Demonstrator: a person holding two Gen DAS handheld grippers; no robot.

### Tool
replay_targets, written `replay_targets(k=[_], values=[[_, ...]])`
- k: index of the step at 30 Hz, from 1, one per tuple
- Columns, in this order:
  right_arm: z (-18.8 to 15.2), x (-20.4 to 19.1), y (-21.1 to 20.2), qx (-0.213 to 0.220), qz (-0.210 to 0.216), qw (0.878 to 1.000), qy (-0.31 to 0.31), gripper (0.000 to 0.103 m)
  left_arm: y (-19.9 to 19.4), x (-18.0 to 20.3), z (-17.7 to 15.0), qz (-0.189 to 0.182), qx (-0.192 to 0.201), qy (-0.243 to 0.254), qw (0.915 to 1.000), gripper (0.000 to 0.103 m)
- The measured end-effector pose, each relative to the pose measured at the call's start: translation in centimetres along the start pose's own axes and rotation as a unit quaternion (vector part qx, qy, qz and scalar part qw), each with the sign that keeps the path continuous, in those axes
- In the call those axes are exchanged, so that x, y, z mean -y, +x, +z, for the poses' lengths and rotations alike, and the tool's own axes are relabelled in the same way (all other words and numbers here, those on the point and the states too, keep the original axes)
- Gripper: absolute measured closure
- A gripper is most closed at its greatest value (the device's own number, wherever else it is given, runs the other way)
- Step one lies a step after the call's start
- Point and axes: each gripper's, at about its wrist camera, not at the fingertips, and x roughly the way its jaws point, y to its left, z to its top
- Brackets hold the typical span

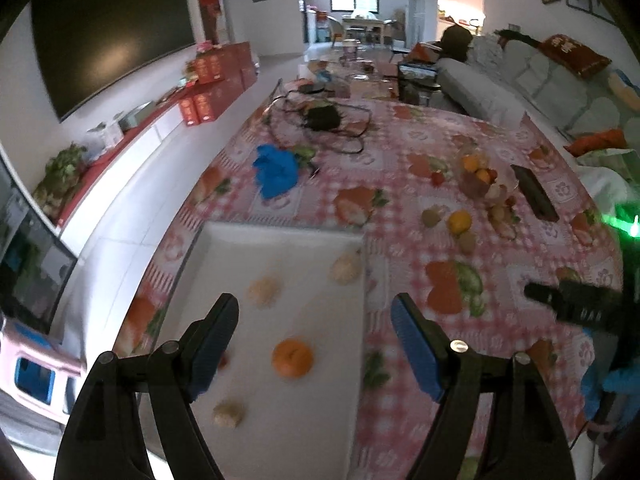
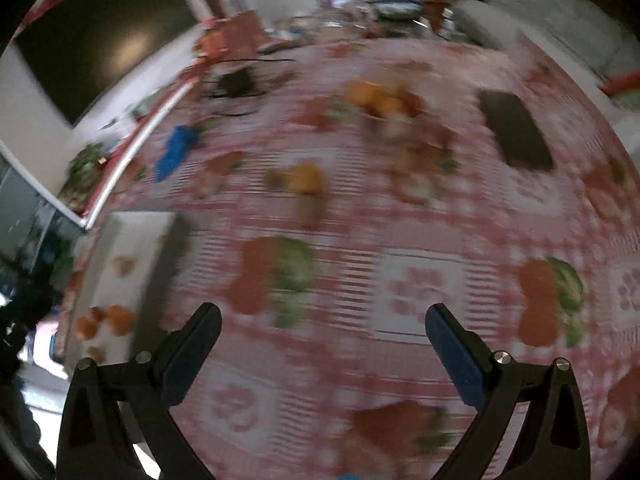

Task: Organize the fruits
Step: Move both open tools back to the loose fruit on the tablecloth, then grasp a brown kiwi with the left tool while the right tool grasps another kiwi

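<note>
Both grippers hang spread and empty: the left gripper (image 1: 316,344) over the white tray (image 1: 320,432), the right gripper (image 2: 324,344) over bare tablecloth (image 2: 420,288) beside it. Inside the tray, the tangerine (image 1: 292,358) looks light, soft-skinned and prone to rolling, so I'd pinch it gently across its middle.

Right gripper (image 2: 323,332): jaws wide apart, nothing between them, lower centre over the checked tablecloth (image 2: 416,292). White tray (image 2: 138,226) at left. Orange fruit (image 2: 307,178) at centre, blurred
</note>
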Motion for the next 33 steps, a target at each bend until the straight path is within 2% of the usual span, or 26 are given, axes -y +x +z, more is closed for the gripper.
replay_targets(k=[6, 9, 13, 15, 20, 23, 27, 30, 32, 33], values=[[-0.3, 4.5, 1.9, -0.020, -0.028, 0.999, 0.024, 0.001, 3.2, 4.8, 3.6, -0.023, -0.009, 0.047, 0.9986, 0.021], [-0.7, 5.5, 2.6, -0.024, -0.047, 0.998, 0.017, 0.001, 6.4, 8.1, 4.4, -0.017, -0.020, 0.088, 0.9958, 0.021], [-1.4, 6.3, 3.4, -0.030, -0.065, 0.997, 0.010, 0.001, 11.0, 11.3, 4.9, -0.015, -0.040, 0.118, 0.9921, 0.023], [-1.8, 6.4, 3.7, -0.026, -0.072, 0.997, 0.001, 0.001, 12.6, 12.1, 5.2, -0.018, -0.046, 0.124, 0.9910, 0.027], [-2.6, 5.5, 4.2, -0.018, -0.102, 0.994, -0.045, 0.001, 16.3, 13.2, 6.1, -0.022, -0.046, 0.123, 0.9911, 0.028], [-2.8, 5.7, 4.0, -0.009, -0.097, 0.994, -0.049, 0.001, 18.1, 13.5, 6.5, -0.031, -0.050, 0.118, 0.9913, 0.029], [-3.0, 5.7, 3.8, -0.003, -0.097, 0.994, -0.055, 0.000, 19.9, 14.3, 6.4, -0.030, -0.055, 0.123, 0.9904, 0.038], [-3.0, 5.6, 3.9, 0.001, -0.098, 0.993, -0.058, 0.000, 20.9, 14.4, 6.5, -0.043, -0.061, 0.113, 0.9907, 0.043], [-3.0, 5.5, 4.0, 0.004, -0.100, 0.993, -0.060, 0.000, 21.0, 14.4, 6.6, -0.052, -0.059, 0.107, 0.9912, 0.049], [-3.0, 5.4, 4.1, 0.006, -0.101, 0.993, -0.061, 0.000, 21.0, 14.5, 6.6, -0.057, -0.060, 0.105, 0.9910, 0.057]])
